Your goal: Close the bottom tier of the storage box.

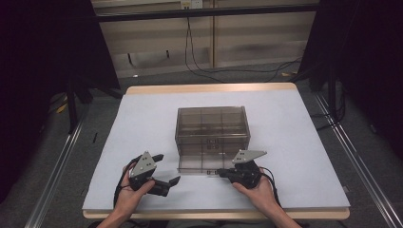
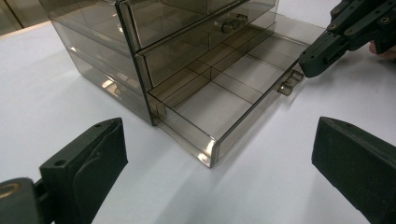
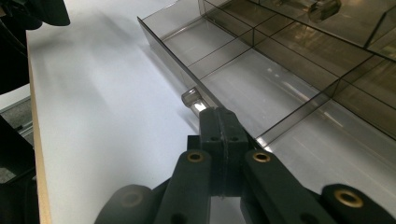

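A smoky clear drawer box (image 1: 211,124) stands mid-table, its bottom drawer (image 1: 198,166) pulled out toward me. The drawer's compartments (image 2: 219,105) hold nothing. My right gripper (image 1: 221,172) is shut, its tips resting against the small clear handle (image 3: 193,98) on the drawer's front wall; the pads meet with nothing seen between them. The left gripper view shows that tip (image 2: 309,66) beside the handle (image 2: 288,85). My left gripper (image 1: 166,169) is open, held left of the drawer's corner, its jaws wide apart with nothing between them.
The white table top (image 1: 142,123) has bare room left, right and behind the box. Its wooden front edge (image 1: 214,214) lies just under my hands. Two upper drawers (image 2: 187,28) are closed. Cables trail across the floor (image 1: 228,71) beyond the table.
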`<state>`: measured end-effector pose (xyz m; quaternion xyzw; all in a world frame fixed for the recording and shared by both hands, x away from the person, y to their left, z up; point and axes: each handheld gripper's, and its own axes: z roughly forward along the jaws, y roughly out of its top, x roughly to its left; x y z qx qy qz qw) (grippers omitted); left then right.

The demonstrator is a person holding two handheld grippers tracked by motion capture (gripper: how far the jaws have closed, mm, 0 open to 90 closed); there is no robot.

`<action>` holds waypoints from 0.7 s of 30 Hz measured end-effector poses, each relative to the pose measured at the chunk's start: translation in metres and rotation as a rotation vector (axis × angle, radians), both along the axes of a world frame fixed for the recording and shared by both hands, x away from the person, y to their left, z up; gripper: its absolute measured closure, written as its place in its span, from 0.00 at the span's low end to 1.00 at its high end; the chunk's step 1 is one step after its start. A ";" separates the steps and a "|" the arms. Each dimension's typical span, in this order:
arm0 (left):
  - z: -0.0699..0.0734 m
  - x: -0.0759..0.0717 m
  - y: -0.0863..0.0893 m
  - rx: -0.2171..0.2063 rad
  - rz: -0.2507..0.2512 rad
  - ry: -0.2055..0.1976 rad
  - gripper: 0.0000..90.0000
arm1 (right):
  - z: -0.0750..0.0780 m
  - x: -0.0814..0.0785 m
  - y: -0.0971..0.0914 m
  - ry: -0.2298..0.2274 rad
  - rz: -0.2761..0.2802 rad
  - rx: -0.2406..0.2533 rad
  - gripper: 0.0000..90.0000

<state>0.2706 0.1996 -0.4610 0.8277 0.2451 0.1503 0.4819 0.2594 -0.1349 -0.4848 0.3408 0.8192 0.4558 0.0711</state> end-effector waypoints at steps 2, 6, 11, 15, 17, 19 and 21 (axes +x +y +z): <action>0.000 0.000 0.000 0.003 -0.001 0.000 0.04 | 0.000 0.000 0.000 -0.002 0.000 -0.002 1.00; 0.000 0.000 0.000 0.002 0.000 -0.002 0.04 | 0.000 0.000 -0.001 -0.002 -0.011 -0.003 1.00; 0.001 0.000 0.001 0.004 0.001 -0.004 0.04 | 0.000 0.001 -0.003 0.001 -0.024 0.000 1.00; 0.001 0.000 0.001 0.006 0.003 -0.001 0.04 | 0.000 0.001 -0.003 0.000 -0.026 0.000 1.00; 0.000 0.000 0.000 0.003 -0.001 0.000 0.04 | 0.000 0.001 -0.003 0.000 -0.027 0.000 1.00; 0.000 0.000 0.000 0.003 -0.002 0.003 0.04 | 0.000 0.002 -0.004 -0.003 -0.024 -0.003 1.00; 0.000 0.000 0.000 0.003 -0.003 0.000 0.04 | 0.000 0.002 -0.004 -0.003 -0.032 -0.006 1.00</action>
